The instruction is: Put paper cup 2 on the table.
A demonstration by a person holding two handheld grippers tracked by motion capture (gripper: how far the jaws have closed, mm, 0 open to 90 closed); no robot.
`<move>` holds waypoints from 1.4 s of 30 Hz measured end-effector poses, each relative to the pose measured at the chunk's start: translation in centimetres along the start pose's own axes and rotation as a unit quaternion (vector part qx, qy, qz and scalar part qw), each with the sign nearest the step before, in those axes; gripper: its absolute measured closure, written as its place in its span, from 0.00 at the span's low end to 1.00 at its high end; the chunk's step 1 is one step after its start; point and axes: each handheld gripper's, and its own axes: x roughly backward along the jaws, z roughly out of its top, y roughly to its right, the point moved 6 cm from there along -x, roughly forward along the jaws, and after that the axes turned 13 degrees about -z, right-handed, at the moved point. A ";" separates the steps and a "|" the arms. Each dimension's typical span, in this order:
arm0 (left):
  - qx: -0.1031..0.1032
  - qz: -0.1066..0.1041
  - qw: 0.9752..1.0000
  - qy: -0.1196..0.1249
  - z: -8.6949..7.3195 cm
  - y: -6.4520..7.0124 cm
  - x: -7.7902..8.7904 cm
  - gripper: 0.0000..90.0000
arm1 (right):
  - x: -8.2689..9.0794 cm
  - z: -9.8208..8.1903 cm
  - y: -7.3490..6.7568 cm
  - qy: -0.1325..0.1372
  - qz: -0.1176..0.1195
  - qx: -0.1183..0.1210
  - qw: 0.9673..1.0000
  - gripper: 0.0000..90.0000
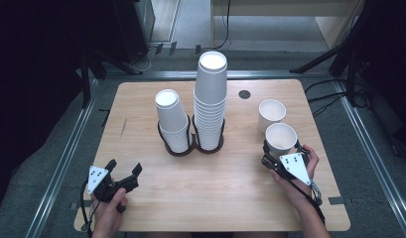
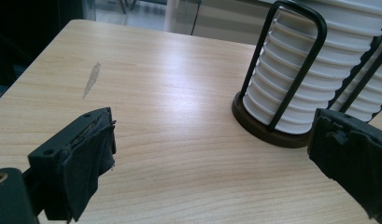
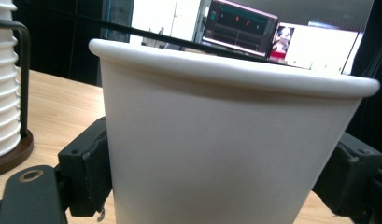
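A white paper cup (image 1: pixel 281 138) stands upright between the jaws of my right gripper (image 1: pixel 282 148) at the table's right side, and both pads press its wall. In the right gripper view the cup (image 3: pixel 226 140) rises between the black pads (image 3: pixel 88 168) of the right gripper (image 3: pixel 221 177). A second loose cup (image 1: pixel 271 113) stands just behind it. My left gripper (image 1: pixel 124 167) rests open and empty near the front left edge. In its own view the left gripper (image 2: pixel 212 144) has only bare wood between its jaws.
A black wire holder (image 1: pixel 190 148) at the table's middle carries a short stack of upturned cups (image 1: pixel 171 121) and a tall one (image 1: pixel 210 99). The short stack (image 2: pixel 291 74) is ahead and to the right of the left gripper. A round cable hole (image 1: pixel 244 94) lies at the back.
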 end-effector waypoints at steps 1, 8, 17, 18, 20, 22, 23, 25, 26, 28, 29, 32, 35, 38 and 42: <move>0.000 0.001 1.000 0.000 0.0 0.0 0.0 0.01 | -0.1 0.0 0.1 -0.005 0.001 -0.007 1.000 0.15; -0.002 0.000 1.000 -0.003 -0.1 0.1 -0.2 0.01 | -0.6 -0.6 0.6 -0.031 0.007 -0.038 0.999 0.15; -0.001 -0.003 1.000 -0.005 -0.2 0.1 -0.2 0.01 | -0.9 -1.0 0.5 -0.050 0.014 -0.037 0.998 0.15; -0.002 -0.002 1.000 -0.006 -0.2 0.1 -0.2 0.01 | -1.0 -1.0 0.5 -0.051 0.015 -0.037 0.998 0.15; -0.003 -0.003 1.000 -0.007 -0.2 0.1 -0.2 0.01 | -1.0 -1.1 0.4 -0.057 0.019 -0.038 0.997 0.15; -0.003 -0.003 1.000 -0.008 -0.3 0.1 -0.3 0.01 | -1.0 -1.2 0.4 -0.063 0.021 -0.040 0.997 0.15; -0.004 -0.003 1.000 -0.008 -0.3 0.2 -0.3 0.01 | -1.0 -1.3 0.3 -0.065 0.023 -0.037 0.997 0.15; -0.004 -0.003 1.000 -0.009 -0.3 0.2 -0.4 0.01 | -1.0 -1.5 0.2 -0.069 0.025 -0.034 0.997 0.15; -0.004 -0.003 1.000 -0.009 -0.3 0.3 -0.4 0.01 | -1.0 -1.5 0.2 -0.070 0.027 -0.033 0.997 0.15; -0.006 -0.004 1.000 -0.013 -0.4 0.3 -0.5 0.01 | -1.0 -1.5 0.1 -0.071 0.028 -0.033 0.997 0.15; -0.005 -0.004 1.000 -0.013 -0.4 0.3 -0.5 0.01 | -1.0 -1.5 0.1 -0.075 0.028 -0.037 0.996 0.15; -0.005 -0.007 1.000 -0.012 -0.4 0.5 -0.6 0.01 | -1.0 -1.6 0.1 -0.090 0.034 -0.043 0.994 0.15; -0.006 -0.007 1.000 -0.013 -0.4 0.5 -0.6 0.01 | -1.0 -1.6 0.1 -0.098 0.036 -0.040 0.994 0.15; -0.005 -0.006 1.000 -0.014 -0.4 0.4 -0.6 0.01 | -0.9 -1.6 0.1 -0.106 0.037 -0.041 0.993 0.15; -0.003 -0.004 1.000 -0.015 -0.4 0.3 -0.6 0.01 | -0.9 -1.5 0.1 -0.115 0.038 -0.047 0.992 0.14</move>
